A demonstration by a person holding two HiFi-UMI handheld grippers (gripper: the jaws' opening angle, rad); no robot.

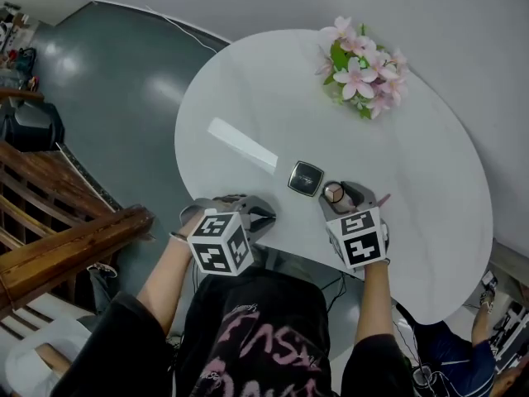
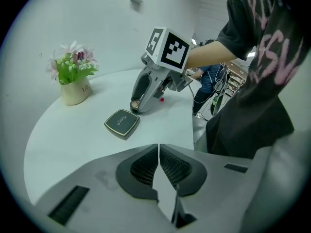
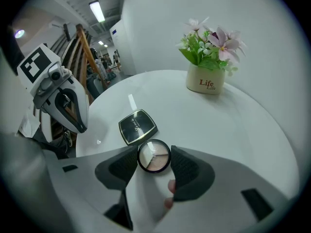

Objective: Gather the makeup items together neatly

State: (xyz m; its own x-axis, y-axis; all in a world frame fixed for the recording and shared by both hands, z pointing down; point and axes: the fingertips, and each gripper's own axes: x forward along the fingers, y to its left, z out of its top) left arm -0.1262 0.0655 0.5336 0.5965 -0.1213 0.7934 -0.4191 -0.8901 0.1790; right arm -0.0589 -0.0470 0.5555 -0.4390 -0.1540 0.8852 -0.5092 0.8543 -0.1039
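Gathering: we're pinching round compact (image 3: 154, 156) in right gripper (image 3: 154, 151), left gripper (image 2: 159, 147) jaws pressed together; next, likely setting it beside square compact (image 3: 137, 126).

— How do we hold our left gripper (image 2: 159, 153)?
— Low at our left side, jaws pressed together with nothing between them. Our bare left forearm (image 1: 165, 273) runs back to a dark sleeve.
— And our right gripper (image 3: 155, 150)?
— Beside it, ahead of our right forearm (image 1: 376, 300). Its jaws stand wide, clamped on a round compact (image 3: 154, 158).
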